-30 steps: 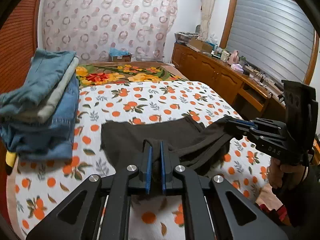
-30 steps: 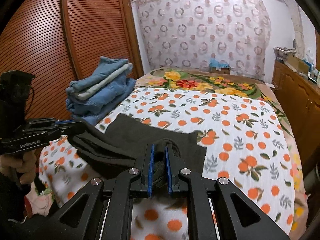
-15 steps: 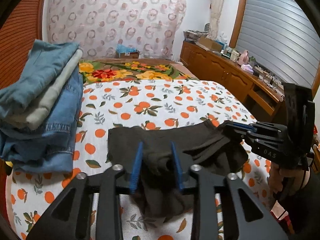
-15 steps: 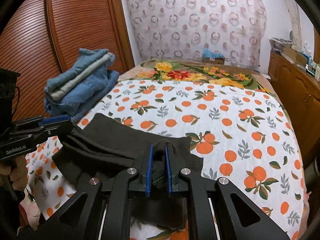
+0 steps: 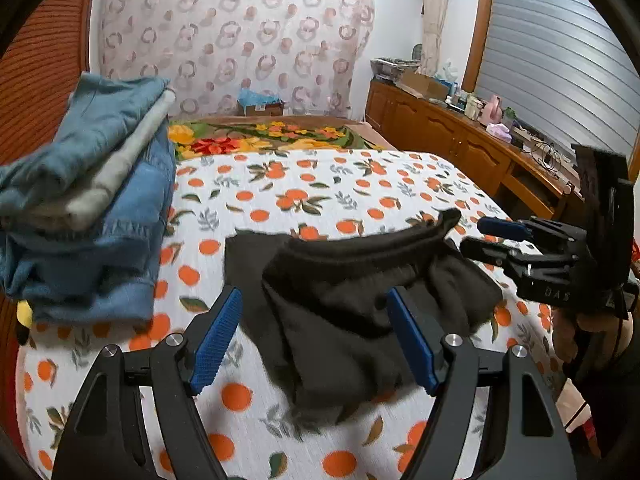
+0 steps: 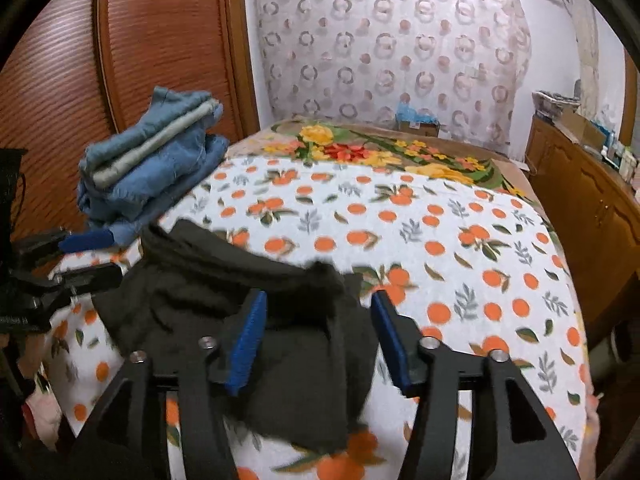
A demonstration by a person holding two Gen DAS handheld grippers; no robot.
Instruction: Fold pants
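Garment: dark pants [image 5: 360,312], lying bunched in a loose fold on the orange-print bedspread [image 5: 304,184], near the bed's front edge.
Left gripper [image 5: 316,344]: fingers spread wide, grasping nothing; the blue pads [image 5: 216,336] stand either side of the fabric without touching it.
Right gripper [image 6: 316,340]: fingers likewise parted and empty, poised above the near corner of the pants.
Fold condition: upper layer sits rumpled on the lower one; one ridged edge stands up along the far side, and the near edge hangs ragged. The fold appears laid but not squared.
Step in hand (judged): tidy the fold before making the next one.
Procedure: take each outer corner of the top layer, draw the two apart until the cloth lies taut, then lower it flat so the edges line up.
Caution: pinch only the layer intended; catching both layers would drag the whole bundle.
Surroundings: stack of folded jeans [image 5: 88,200] rests at the left, apart from the pants; keep the work off it.
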